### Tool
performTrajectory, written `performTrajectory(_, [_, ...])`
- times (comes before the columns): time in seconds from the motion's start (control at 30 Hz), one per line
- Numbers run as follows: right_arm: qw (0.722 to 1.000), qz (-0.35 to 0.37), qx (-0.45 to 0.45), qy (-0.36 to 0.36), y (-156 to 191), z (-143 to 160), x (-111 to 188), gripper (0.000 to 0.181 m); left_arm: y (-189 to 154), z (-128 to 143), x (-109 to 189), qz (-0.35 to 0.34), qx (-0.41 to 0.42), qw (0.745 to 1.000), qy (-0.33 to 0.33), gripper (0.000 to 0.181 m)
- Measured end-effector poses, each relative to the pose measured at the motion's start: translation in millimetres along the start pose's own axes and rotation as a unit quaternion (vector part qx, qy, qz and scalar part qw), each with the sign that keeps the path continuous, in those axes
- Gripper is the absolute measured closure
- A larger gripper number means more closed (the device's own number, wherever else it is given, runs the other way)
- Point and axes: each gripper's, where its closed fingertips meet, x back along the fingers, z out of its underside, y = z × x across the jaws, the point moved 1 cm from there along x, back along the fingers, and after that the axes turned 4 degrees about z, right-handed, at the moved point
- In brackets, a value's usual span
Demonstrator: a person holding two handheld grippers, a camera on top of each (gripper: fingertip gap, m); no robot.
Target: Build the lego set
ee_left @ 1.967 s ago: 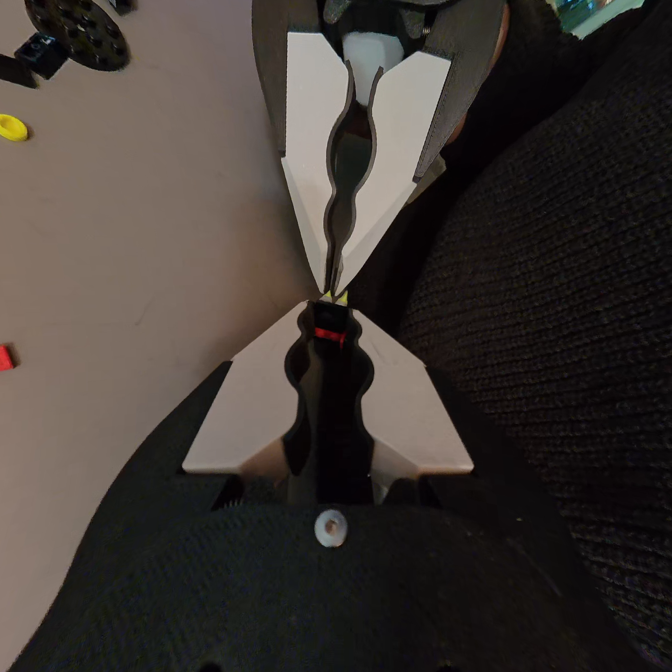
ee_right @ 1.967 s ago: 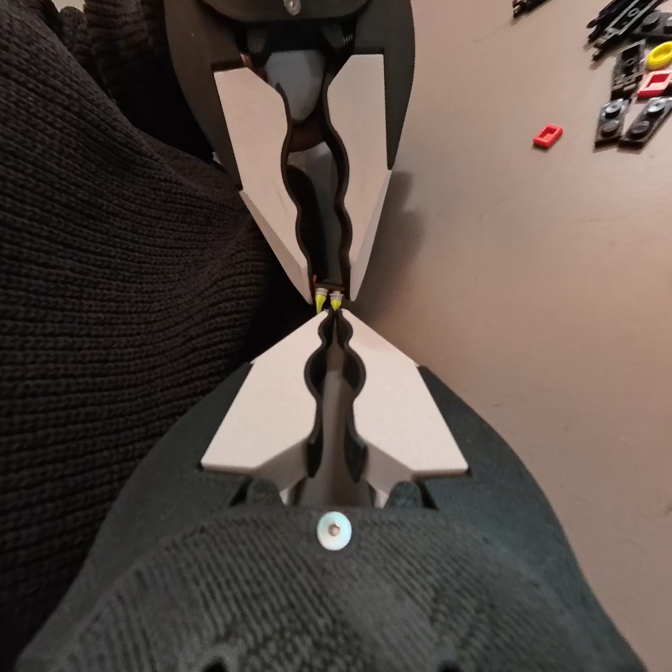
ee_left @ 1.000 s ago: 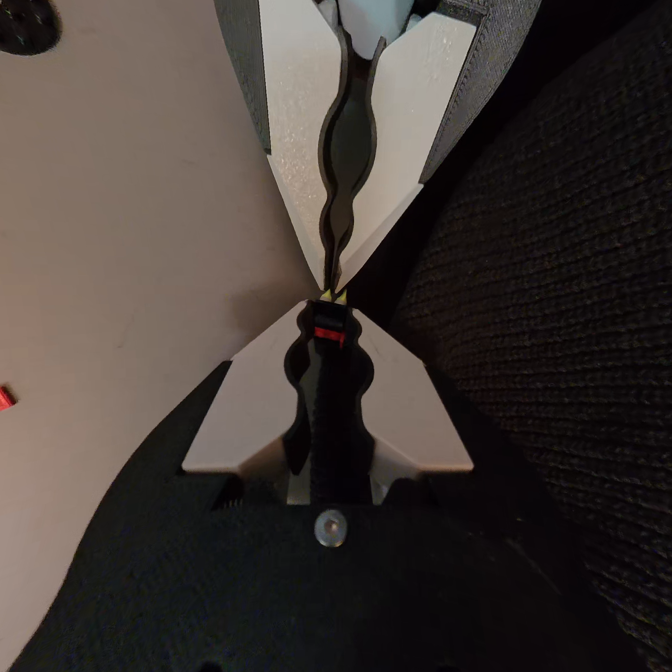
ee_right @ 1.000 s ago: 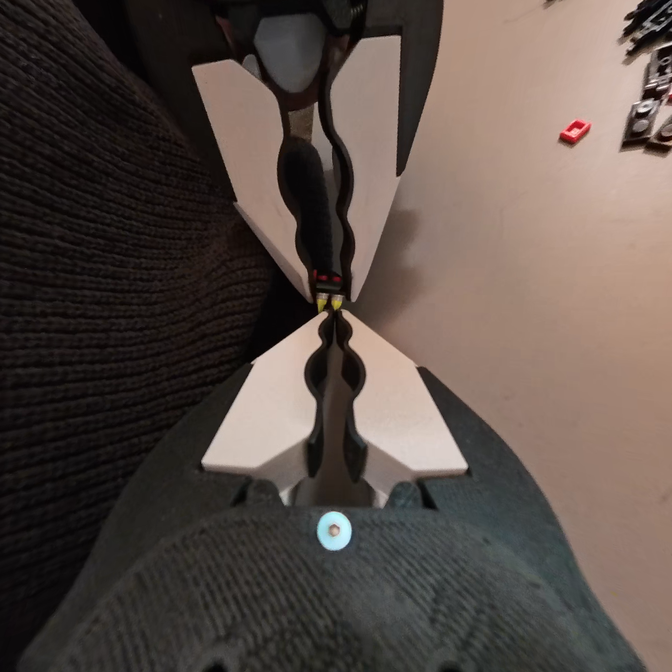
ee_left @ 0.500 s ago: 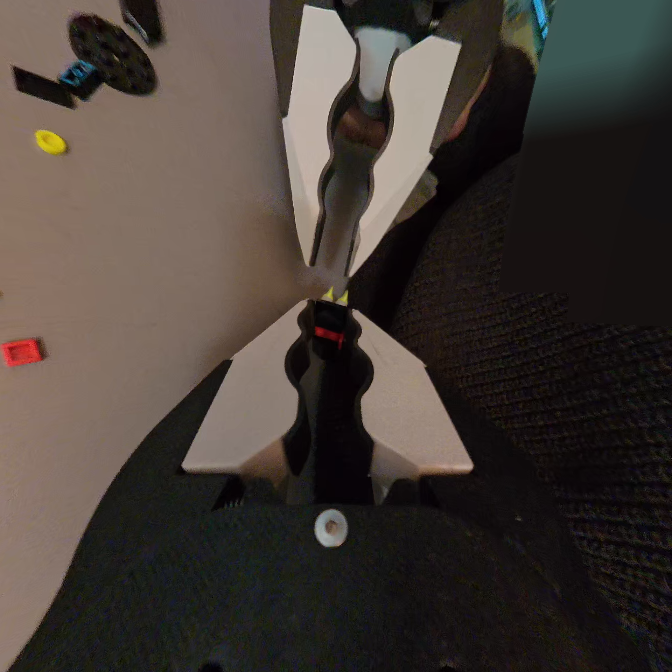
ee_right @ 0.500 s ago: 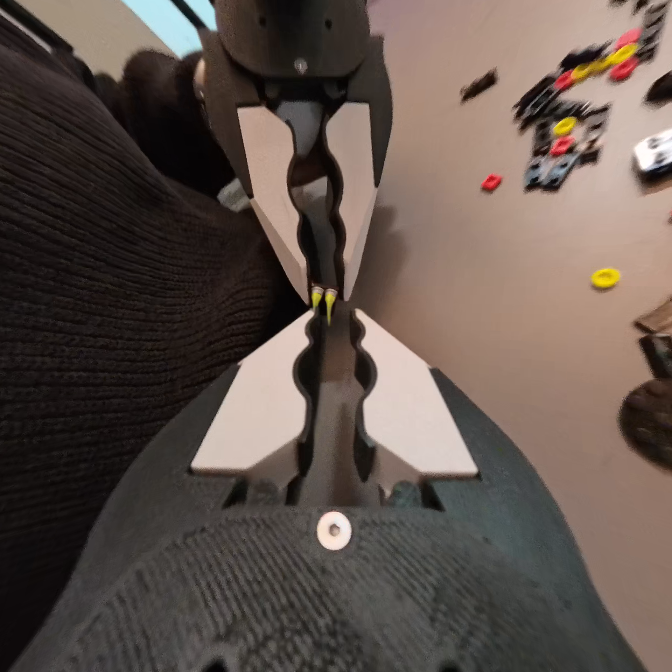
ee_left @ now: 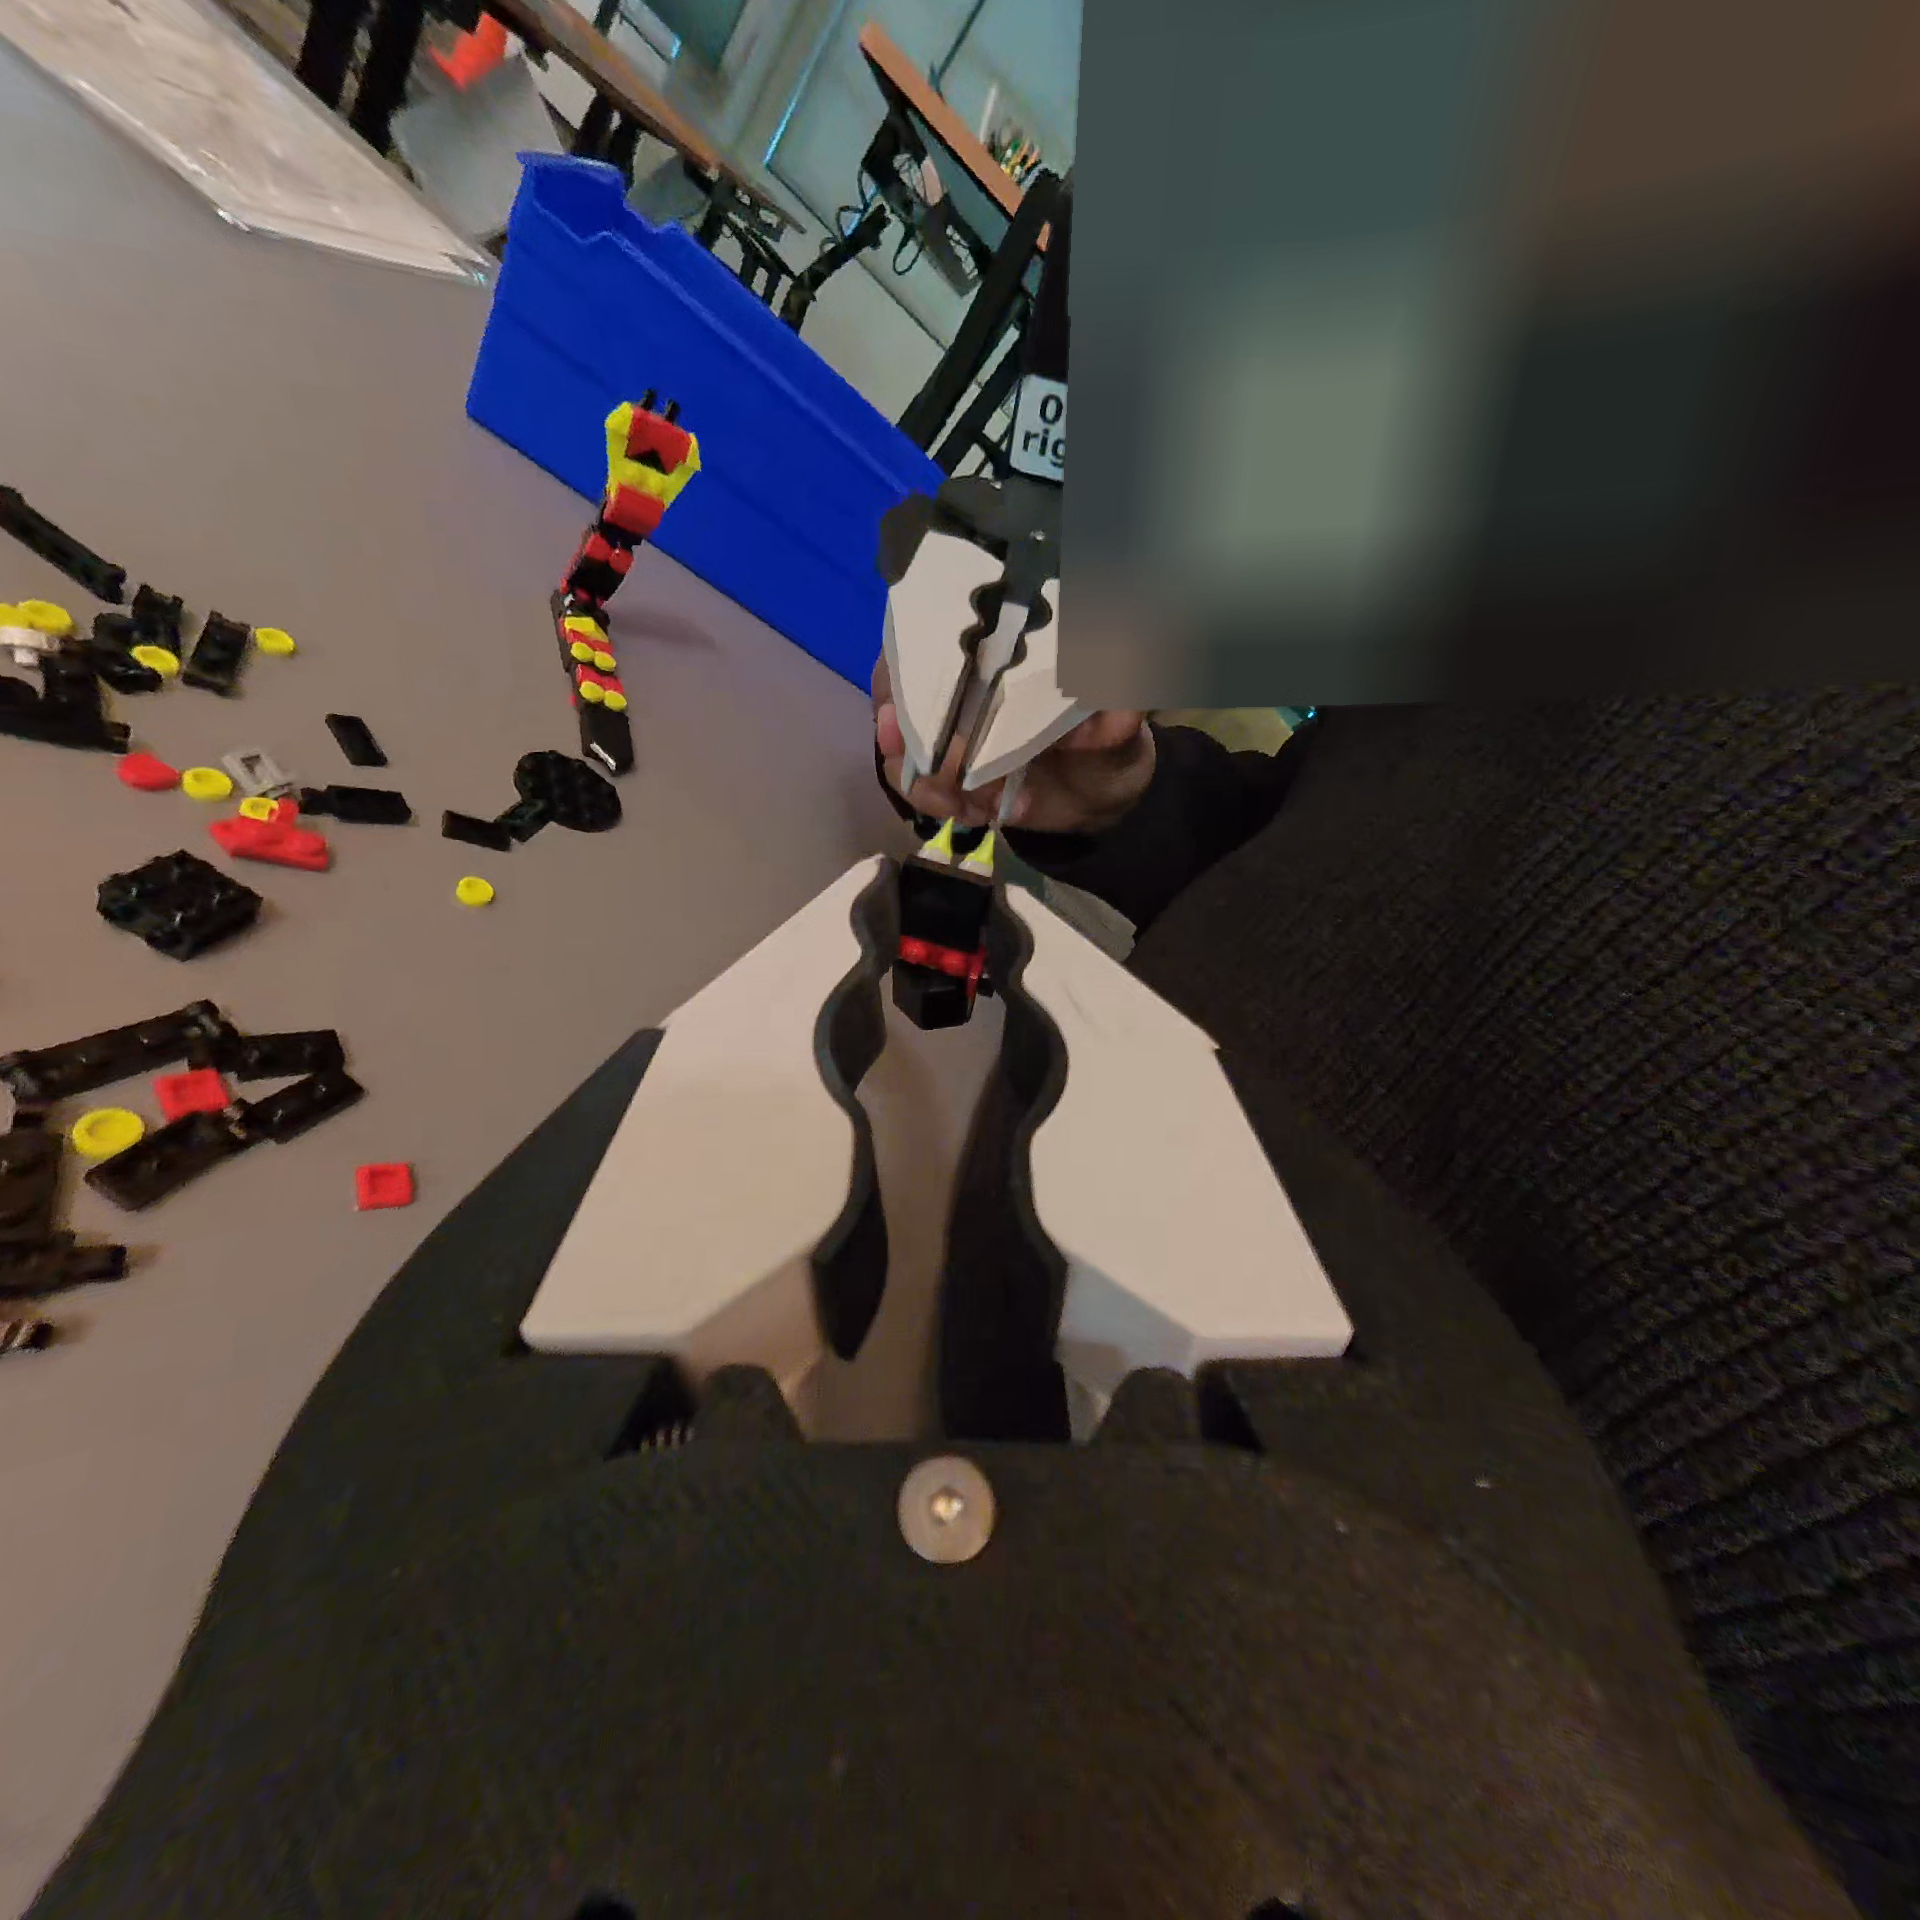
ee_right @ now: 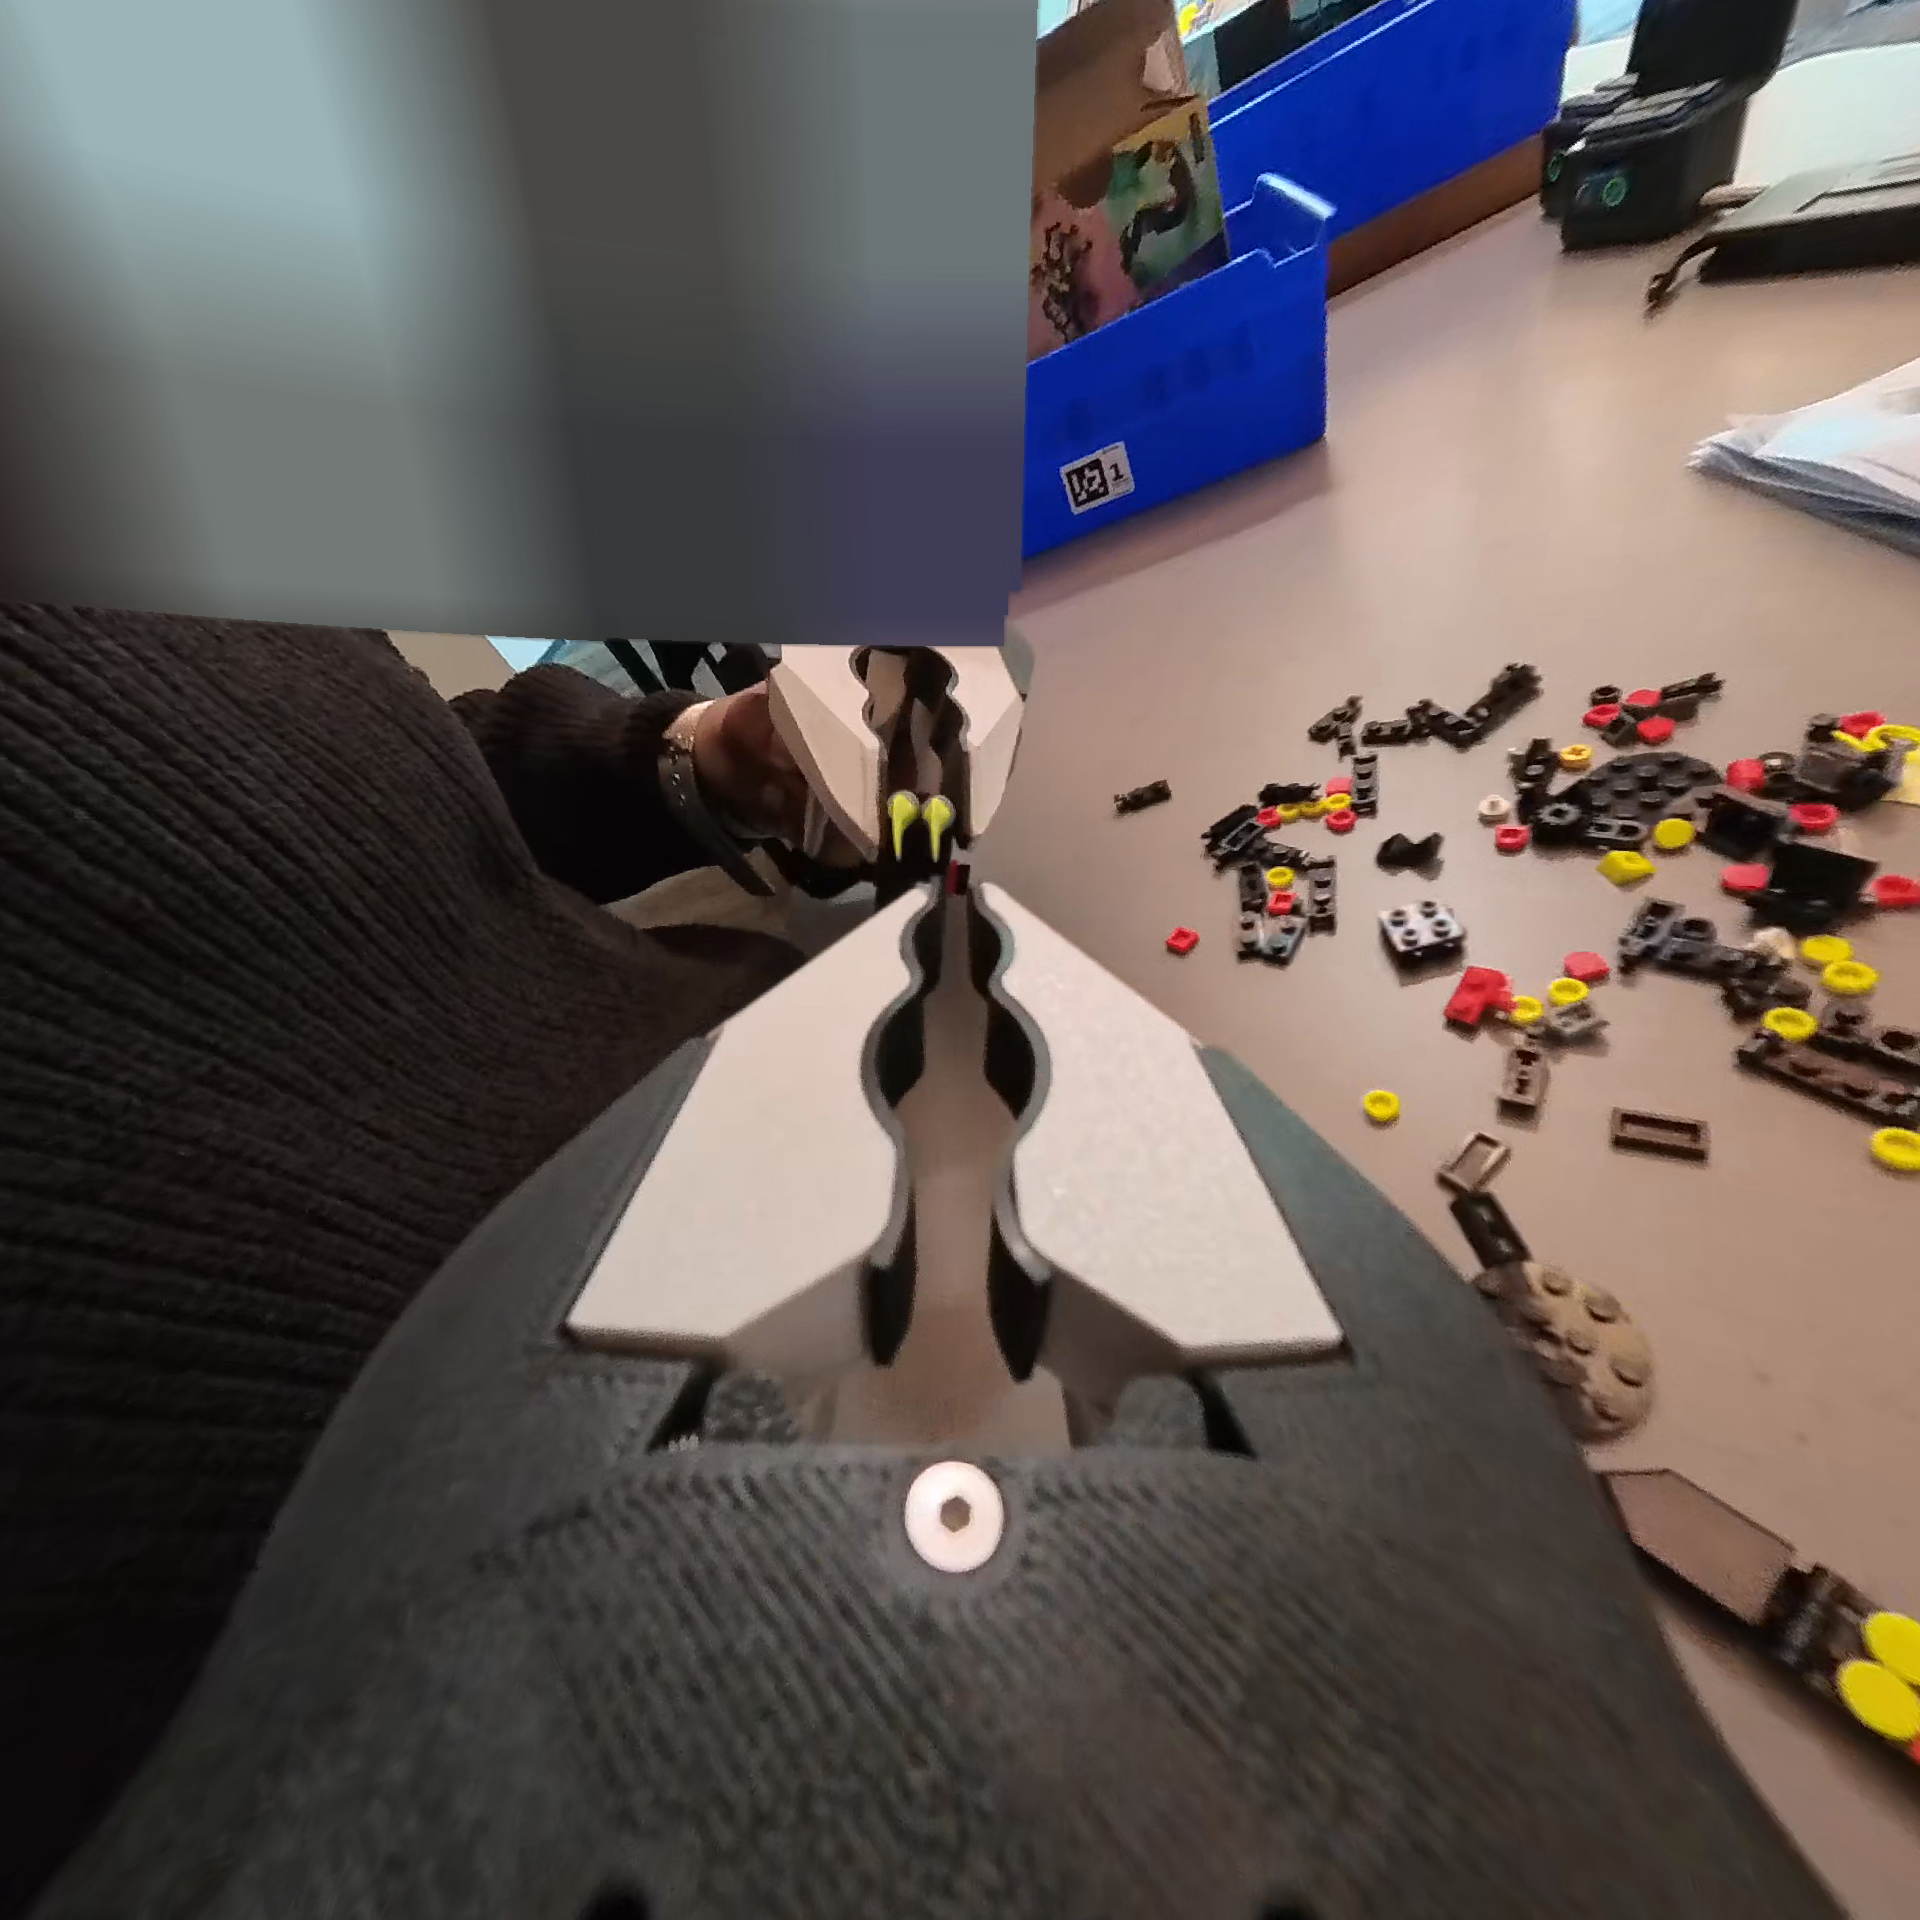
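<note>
While loose black, red and yellow bricks (ee_left: 197,1101) lie scattered over the left of the grey table (ee_left: 343,416), a half-built snake-like model (ee_left: 613,582) of the same colours rises from the surface just in front of a blue bin (ee_left: 707,416). A flat black square plate (ee_left: 177,902) and a small yellow round stud (ee_left: 474,890) sit nearer the middle, well apart from the model.

At the centre of the left wrist view, the left gripper (ee_left: 940,914) is closed narrowly on a small black-and-red piece (ee_left: 938,951) with two yellow spikes (ee_left: 961,847) at its far end, held in the air above the table edge. The right gripper (ee_left: 961,779) faces it tip to tip, its jaws parted only slightly, its tips right at the spikes; whether they actually touch cannot be told. A bare hand (ee_left: 1081,769) shows behind it, and a black knitted sleeve (ee_left: 1558,1039) fills the right side.

In the right wrist view the right gripper (ee_right: 951,894) is nearly closed with nothing clearly between its tips, and the yellow spikes (ee_right: 920,821) sit just beyond them.
</note>
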Motion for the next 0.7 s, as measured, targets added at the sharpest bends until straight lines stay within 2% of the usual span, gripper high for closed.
performTrajectory(0.23, [1.0, -0.005, 0.019, 0.004, 11, 1, -5, 0.18, -6, 3, -11, 0.007, -0.017, 1.0, 0.013, 0.167])
performTrajectory(0.7, [1.0, -0.014, 0.012, 0.012, 12, 5, -7, 0.177, -9, 7, -18, 0.0, -0.038, 0.999, 0.03, 0.168])
